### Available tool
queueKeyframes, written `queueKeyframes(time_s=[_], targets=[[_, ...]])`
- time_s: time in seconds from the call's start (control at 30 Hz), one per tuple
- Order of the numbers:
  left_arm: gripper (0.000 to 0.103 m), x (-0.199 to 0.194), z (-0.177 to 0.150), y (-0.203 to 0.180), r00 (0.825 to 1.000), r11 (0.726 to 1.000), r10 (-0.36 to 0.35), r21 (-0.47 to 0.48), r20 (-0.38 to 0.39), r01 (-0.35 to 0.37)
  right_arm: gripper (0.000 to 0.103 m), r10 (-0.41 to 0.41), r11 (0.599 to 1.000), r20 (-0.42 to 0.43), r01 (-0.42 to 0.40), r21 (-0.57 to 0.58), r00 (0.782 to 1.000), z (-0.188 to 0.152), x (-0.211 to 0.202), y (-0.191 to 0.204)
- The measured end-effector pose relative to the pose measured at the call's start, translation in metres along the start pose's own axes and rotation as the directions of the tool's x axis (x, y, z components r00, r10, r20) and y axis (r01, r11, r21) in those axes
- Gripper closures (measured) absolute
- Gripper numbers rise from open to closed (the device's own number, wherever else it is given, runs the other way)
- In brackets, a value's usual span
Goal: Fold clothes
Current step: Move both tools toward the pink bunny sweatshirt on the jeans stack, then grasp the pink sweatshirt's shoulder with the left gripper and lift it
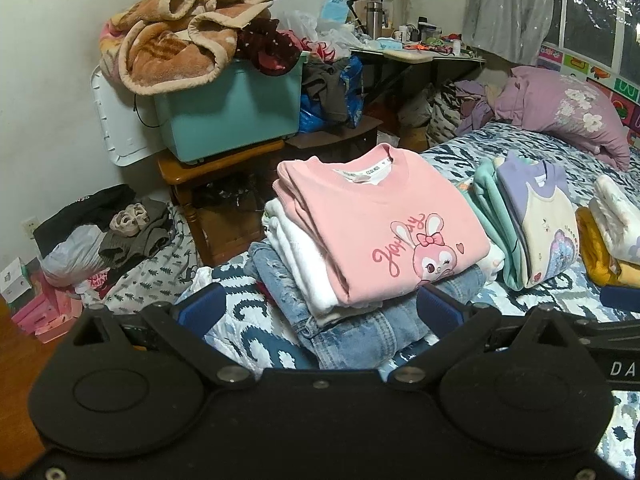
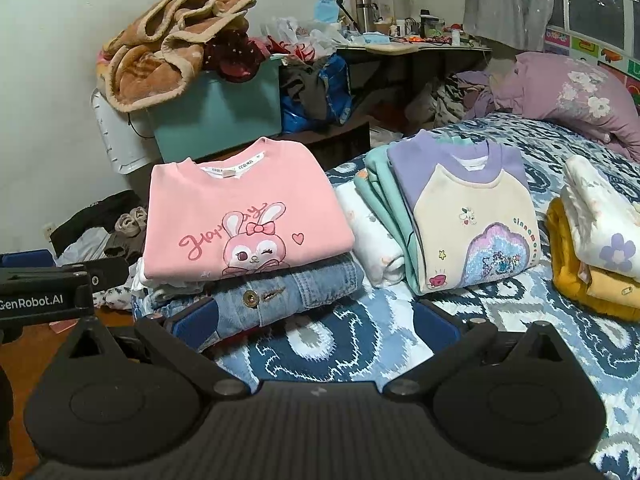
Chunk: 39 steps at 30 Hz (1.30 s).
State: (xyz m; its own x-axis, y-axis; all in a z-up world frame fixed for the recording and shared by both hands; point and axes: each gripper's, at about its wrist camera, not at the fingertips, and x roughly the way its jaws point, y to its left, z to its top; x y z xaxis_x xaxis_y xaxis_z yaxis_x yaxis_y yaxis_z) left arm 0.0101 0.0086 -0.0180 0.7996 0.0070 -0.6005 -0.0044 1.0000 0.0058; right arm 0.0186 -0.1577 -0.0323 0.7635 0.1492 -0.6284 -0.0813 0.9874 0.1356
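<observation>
A: Where are the clothes?

B: They sit in folded stacks on the bed (image 2: pixel 360 344), on its blue and white quilt; the pink bunny sweatshirt (image 2: pixel 240 216) lies flat on top of the first stack; under it is a white garment (image 1: pixel 308 264), and at the bottom a blue denim piece (image 2: pixel 280 296) with a metal button.

A: What is next to that stack?

B: Just beside it is a second stack; a purple and cream sweatshirt (image 2: pixel 472 216) is on top, with mint green clothes (image 2: pixel 384 196) under it; a white rolled garment (image 2: pixel 372 240) lies between the two stacks; farther right a white flowered piece (image 2: pixel 600 216) rests on yellow clothes (image 2: pixel 580 280).

A: What do the grippers do?

B: The left gripper (image 1: pixel 320 312) is spread wide and holds nothing; its blue pads stand on either side of the denim piece; the right gripper (image 2: pixel 316 328) is spread wide too, with nothing in it; its left pad is right by the denim, its right pad over the quilt.

A: And behind the bed?

B: A teal bin (image 1: pixel 228 116) sits on a wooden table (image 1: pixel 216 164); a brown blanket (image 1: pixel 180 32) is heaped on the bin; a purple flowered pillow (image 2: pixel 576 96) lies at the far end of the bed.
</observation>
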Motion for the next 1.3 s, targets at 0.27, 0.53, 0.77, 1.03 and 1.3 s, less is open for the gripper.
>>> queueKeyframes(time_s=[0.27, 0.53, 0.77, 1.03, 1.3], targets=[[0.000, 0.000, 0.000, 0.000, 1.000, 1.000, -0.001, 0.003, -0.002, 0.001, 0.000, -0.002, 1.000, -0.001, 0.002, 0.001, 1.000, -0.001, 0.000, 0.001], [0.000, 0.001, -0.001, -0.001, 1.000, 1.000, 0.000, 0.003, -0.004, 0.000, 0.000, -0.002, 1.000, -0.006, 0.002, 0.004, 1.000, -0.002, 0.002, -0.001], [0.000, 0.003, 0.000, -0.001, 1.000, 1.000, -0.001, 0.004, -0.005, 0.001, 0.000, 0.001, 1.000, -0.005, -0.001, 0.007, 1.000, -0.003, 0.003, 0.000], [0.000, 0.030, 0.009, 0.009, 0.999, 0.998, -0.044, -0.045, 0.020, 0.045, 0.000, -0.009, 1.000, -0.014, 0.009, 0.016, 1.000, -0.002, 0.007, -0.005], [0.001, 0.059, 0.022, 0.018, 0.989, 0.980, -0.142, -0.135, 0.045, 0.147, 0.000, -0.012, 0.999, -0.011, 0.012, 0.032, 1.000, -0.004, 0.013, -0.017]])
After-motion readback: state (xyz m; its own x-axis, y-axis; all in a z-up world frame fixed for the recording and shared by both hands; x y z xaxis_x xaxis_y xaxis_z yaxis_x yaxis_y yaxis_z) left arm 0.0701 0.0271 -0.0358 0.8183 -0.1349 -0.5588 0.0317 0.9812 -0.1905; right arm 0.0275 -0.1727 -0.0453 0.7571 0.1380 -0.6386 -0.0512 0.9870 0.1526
